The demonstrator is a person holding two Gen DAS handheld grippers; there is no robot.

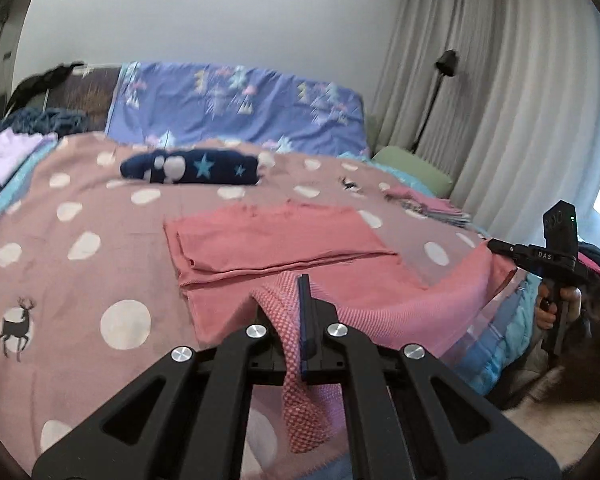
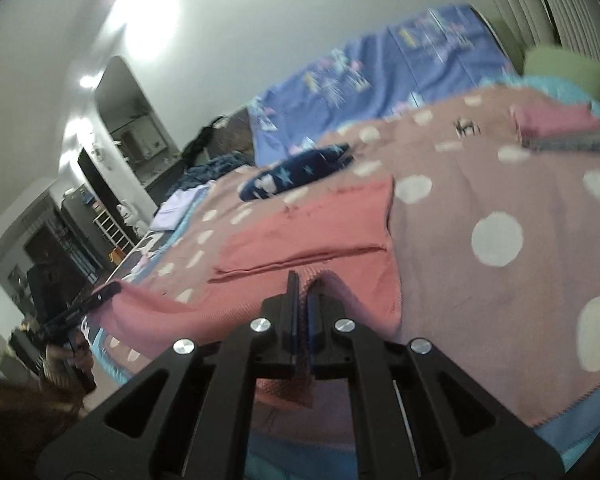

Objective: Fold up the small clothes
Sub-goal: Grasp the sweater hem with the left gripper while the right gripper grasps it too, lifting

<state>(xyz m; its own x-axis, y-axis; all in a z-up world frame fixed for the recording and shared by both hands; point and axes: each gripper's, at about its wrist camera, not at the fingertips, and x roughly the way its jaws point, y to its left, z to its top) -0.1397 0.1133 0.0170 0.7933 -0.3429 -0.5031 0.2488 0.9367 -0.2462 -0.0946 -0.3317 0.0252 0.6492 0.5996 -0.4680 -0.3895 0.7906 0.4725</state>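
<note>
A pink knit garment [image 1: 268, 240] lies partly folded on the polka-dot blanket [image 1: 80, 216], its near edge lifted off the bed. My left gripper [image 1: 296, 292] is shut on the garment's near left corner, with cloth hanging down between the arms. My right gripper [image 2: 302, 284] is shut on the near right corner of the same garment [image 2: 312, 232]. The right gripper also shows in the left wrist view [image 1: 496, 245], pinching the cloth at the bed's edge. The left gripper shows in the right wrist view [image 2: 108, 292], holding the stretched hem.
A navy star-patterned garment [image 1: 192, 168] lies further back. Folded clothes [image 1: 424, 200] are stacked at the right, a lilac folded piece [image 1: 8, 152] at the left. A blue patterned sheet [image 1: 236, 108] covers the headboard. Curtains and a floor lamp [image 1: 444, 68] stand on the right.
</note>
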